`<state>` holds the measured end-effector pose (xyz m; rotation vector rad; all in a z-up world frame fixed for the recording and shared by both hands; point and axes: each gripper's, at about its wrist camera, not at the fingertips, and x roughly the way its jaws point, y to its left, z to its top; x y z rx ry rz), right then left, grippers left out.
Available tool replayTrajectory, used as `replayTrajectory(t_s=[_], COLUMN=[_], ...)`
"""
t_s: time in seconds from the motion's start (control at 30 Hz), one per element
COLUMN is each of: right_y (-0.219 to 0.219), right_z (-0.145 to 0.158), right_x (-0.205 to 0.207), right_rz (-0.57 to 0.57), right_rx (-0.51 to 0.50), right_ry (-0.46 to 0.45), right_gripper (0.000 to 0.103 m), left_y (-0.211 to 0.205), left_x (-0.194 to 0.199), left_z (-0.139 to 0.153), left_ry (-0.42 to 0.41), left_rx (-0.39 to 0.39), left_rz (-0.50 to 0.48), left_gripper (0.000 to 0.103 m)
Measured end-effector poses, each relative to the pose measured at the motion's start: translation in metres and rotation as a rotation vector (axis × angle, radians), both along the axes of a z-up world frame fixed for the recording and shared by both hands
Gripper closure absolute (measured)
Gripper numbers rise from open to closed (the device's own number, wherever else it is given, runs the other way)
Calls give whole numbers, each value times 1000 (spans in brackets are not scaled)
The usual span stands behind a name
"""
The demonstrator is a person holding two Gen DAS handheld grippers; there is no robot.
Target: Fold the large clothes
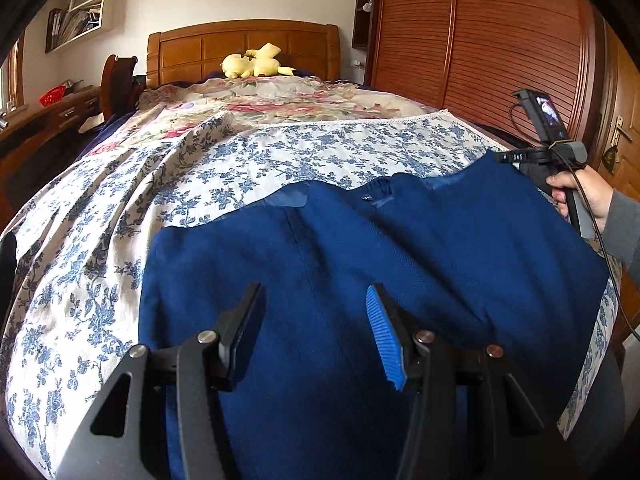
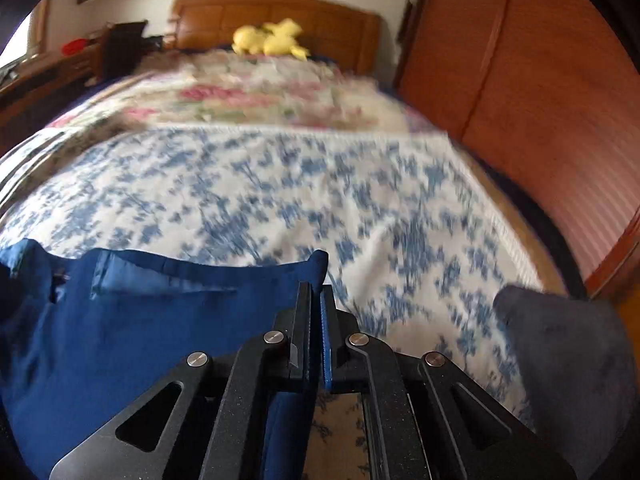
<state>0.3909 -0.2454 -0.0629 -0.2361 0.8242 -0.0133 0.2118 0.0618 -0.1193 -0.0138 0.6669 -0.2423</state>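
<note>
A dark blue garment (image 1: 360, 264) lies spread on the blue-flowered bedspread (image 1: 168, 184), collar and label toward the headboard. My left gripper (image 1: 316, 304) is open and empty, hovering over the middle of the garment. My right gripper (image 2: 316, 296) is shut on the garment's right top corner (image 2: 318, 268) and holds it just above the bedspread (image 2: 280, 184). The rest of the garment (image 2: 120, 320) stretches to the left in the right wrist view. The right gripper's handle and hand (image 1: 568, 176) show at the garment's far right edge in the left wrist view.
A pink-flowered quilt (image 1: 272, 100) and a yellow plush toy (image 1: 256, 62) lie near the wooden headboard (image 1: 240, 44). A wooden wardrobe (image 1: 480, 40) stands close along the right side of the bed. A desk and chair (image 1: 116, 80) stand at the left.
</note>
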Motion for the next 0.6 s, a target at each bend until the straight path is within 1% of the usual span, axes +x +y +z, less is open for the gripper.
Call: replayTrajectory(t_s=[0.07, 0.1, 0.2, 0.27, 0.4, 0.53, 0.6], right_y=[1, 3, 11, 17, 39, 69, 83], right_z=[-8, -9, -4, 3, 16, 18, 14], right_x=[3, 1, -7, -11, -25, -48, -66], right_rz=[2, 0, 7, 31, 107, 217, 284], right_rx=[-2, -9, -35, -20, 14, 57, 75], right_ry=[44, 45, 18, 3, -14, 8, 31], right_gripper=[101, 101, 90, 69, 65, 65, 65], left_y=[0, 0, 1, 1, 1, -1, -1], left_x=[-1, -1, -2, -2, -3, -3, -3], left_z=[0, 1, 1, 1, 2, 2, 3], left_ry=[-1, -2, -5, -4, -5, -7, -7], left_rx=[1, 1, -1, -1, 2, 9, 9], left_rz=[-1, -1, -2, -4, -2, -4, -4], left_gripper=[52, 52, 52, 52, 52, 52, 52])
